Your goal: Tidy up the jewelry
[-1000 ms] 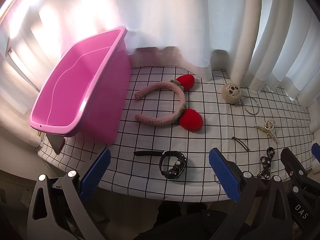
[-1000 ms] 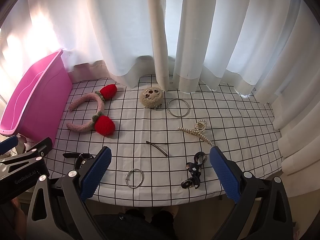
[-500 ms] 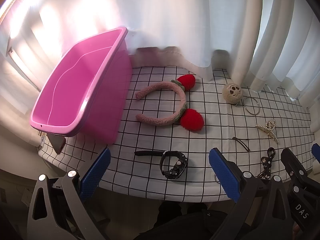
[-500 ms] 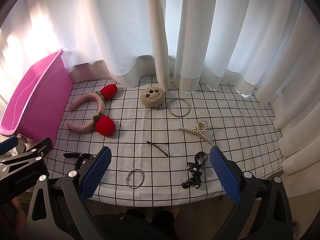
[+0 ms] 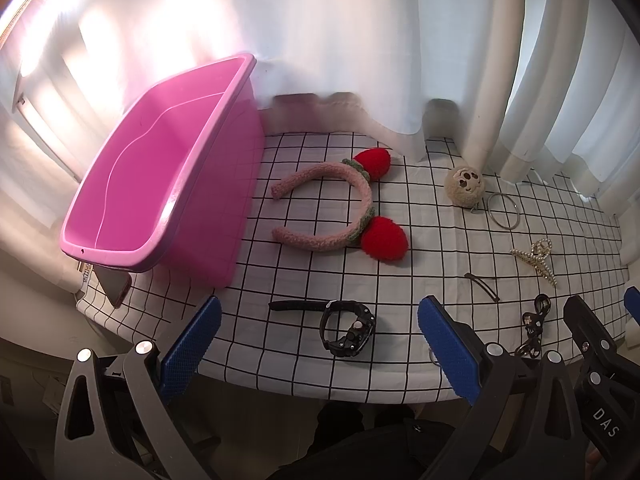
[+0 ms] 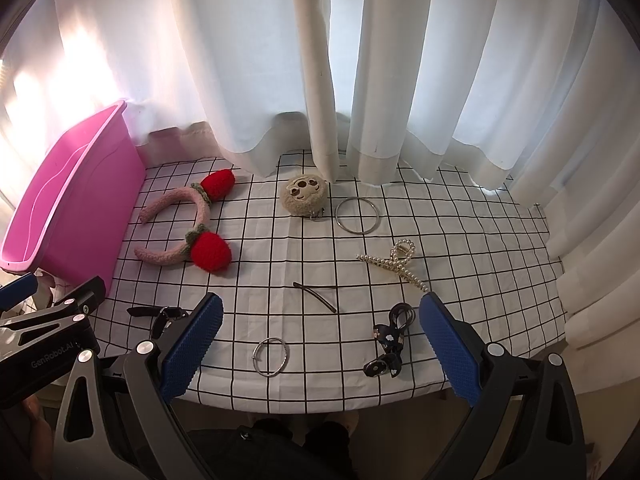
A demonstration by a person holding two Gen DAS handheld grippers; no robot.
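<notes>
Nothing has shifted since earlier: both claws, left claw (image 5: 318, 354) and right claw (image 6: 318, 354), hover apart and empty, the black plastic wristwatch (image 5: 347, 327) lying directly ahead of the left, strap pointing left.

I read this location as a domestic room, at a window. Evidence: white floor-length curtains (image 6: 360, 72) hang directly behind a small table covered by a white grid-pattern cloth (image 6: 460, 240), with daylight passing through the fabric. A pink plastic tub (image 5: 160, 184) stands on the cloth. Personal accessories lie across it, including a plush headband (image 5: 340, 208) with red pompoms.
</notes>
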